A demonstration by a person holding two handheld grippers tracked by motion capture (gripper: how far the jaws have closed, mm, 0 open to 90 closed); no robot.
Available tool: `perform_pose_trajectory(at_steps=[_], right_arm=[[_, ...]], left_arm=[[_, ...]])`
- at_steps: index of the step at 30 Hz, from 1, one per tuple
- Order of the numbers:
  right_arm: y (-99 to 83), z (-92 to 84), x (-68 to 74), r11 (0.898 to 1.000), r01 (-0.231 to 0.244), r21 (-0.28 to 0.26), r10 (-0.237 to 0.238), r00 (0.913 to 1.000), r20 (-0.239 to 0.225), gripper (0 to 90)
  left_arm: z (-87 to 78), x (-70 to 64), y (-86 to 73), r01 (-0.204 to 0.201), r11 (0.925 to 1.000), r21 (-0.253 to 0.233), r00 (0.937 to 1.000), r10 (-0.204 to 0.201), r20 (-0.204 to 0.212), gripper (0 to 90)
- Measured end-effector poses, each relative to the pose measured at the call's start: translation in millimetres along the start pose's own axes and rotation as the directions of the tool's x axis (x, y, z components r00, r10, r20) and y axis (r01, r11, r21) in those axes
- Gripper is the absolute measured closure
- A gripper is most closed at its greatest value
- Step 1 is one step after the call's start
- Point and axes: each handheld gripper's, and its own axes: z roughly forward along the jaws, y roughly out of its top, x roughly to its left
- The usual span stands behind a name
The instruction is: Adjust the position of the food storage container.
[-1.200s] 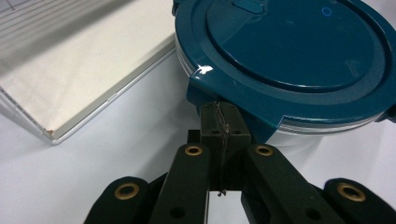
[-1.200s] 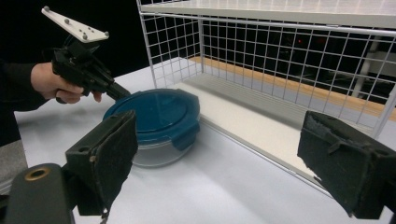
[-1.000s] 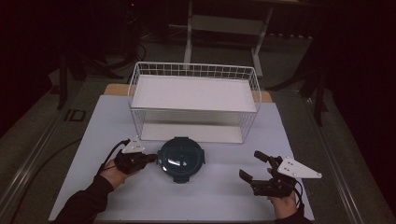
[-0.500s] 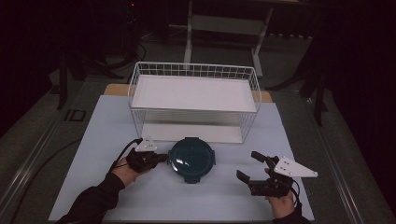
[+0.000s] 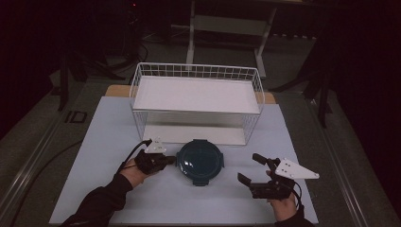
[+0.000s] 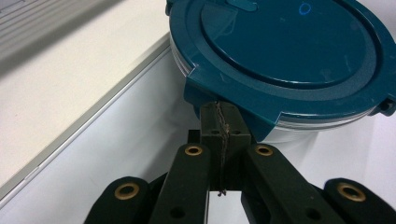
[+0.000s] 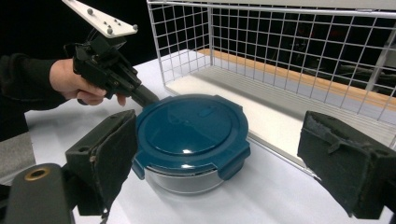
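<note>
A round container with a dark teal clip-on lid (image 5: 199, 161) stands on the white table in front of the wire basket. My left gripper (image 5: 169, 161) is shut, with nothing between its jaws. Its tips (image 6: 220, 121) press against the lid's clip tab on the container (image 6: 285, 51). In the right gripper view the container (image 7: 191, 130) sits a little ahead of my right gripper (image 7: 229, 158), whose jaws stand wide open, and the left gripper (image 7: 147, 97) touches the container's far left side. In the high view the right gripper (image 5: 249, 168) lies to the right of the container, apart from it.
A white wire basket (image 5: 196, 71) with a white floor stands at the back middle of the table. A flat white board (image 5: 189, 135) lies under its front edge, just behind the container. Dark floor and stands surround the table (image 5: 108, 123).
My left gripper has moved to the right, and the container has slid to the right with it. The right gripper has stayed where it was.
</note>
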Motion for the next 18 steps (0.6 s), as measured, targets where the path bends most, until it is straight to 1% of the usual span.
perform_pose_trajectory(at_steps=[1,6,12,13,15,16,17,18], right_arm=[[-0.1,0.5,0.0,1.0,-0.001,0.0,0.001,1.0,-0.001,11.7],[0.3,3.4,0.7,1.0,0.006,0.008,-0.005,1.0,-0.008,11.7],[2.1,5.7,0.2,1.0,0.0,0.008,0.0,0.9999,-0.015,11.7],[2.2,5.9,0.4,1.0,0.002,0.008,-0.002,0.9999,-0.014,11.7],[2.6,6.3,0.0,1.0,0.002,0.008,-0.001,0.9998,-0.019,11.7],[2.7,6.2,-0.2,1.0,0.004,0.008,-0.004,0.9998,-0.018,11.7],[2.9,6.1,-0.4,1.0,0.01,0.01,-0.01,0.9998,-0.017,11.6],[3.1,5.9,-0.8,1.0,0.015,0.01,-0.015,0.9997,-0.017,11.6]], left_arm=[[0.9,-0.4,0.6,0.005,1.0,-0.002,1.0,-0.005,0.001,90.0],[4.3,-1.2,3.1,0.002,1.0,-0.005,1.0,-0.002,0.004,90.0],[5.6,-1.4,4.0,0.005,1.0,-0.005,1.0,-0.005,0.007,90.0],[5.6,-0.9,3.9,0.007,1.0,-0.005,0.9999,-0.007,0.011,90.0],[4.6,-0.8,3.9,-0.003,1.0,0.004,0.9999,0.003,0.016,90.0],[3.4,-0.9,4.0,-0.002,1.0,0.001,1.0,0.002,0.008,90.0],[1.1,-0.5,4.1,0.003,0.9999,-0.01,0.9999,-0.003,0.013,89.8],[-1.3,0.0,4.6,0.007,0.9998,-0.017,0.9999,-0.006,0.015,85.6]])
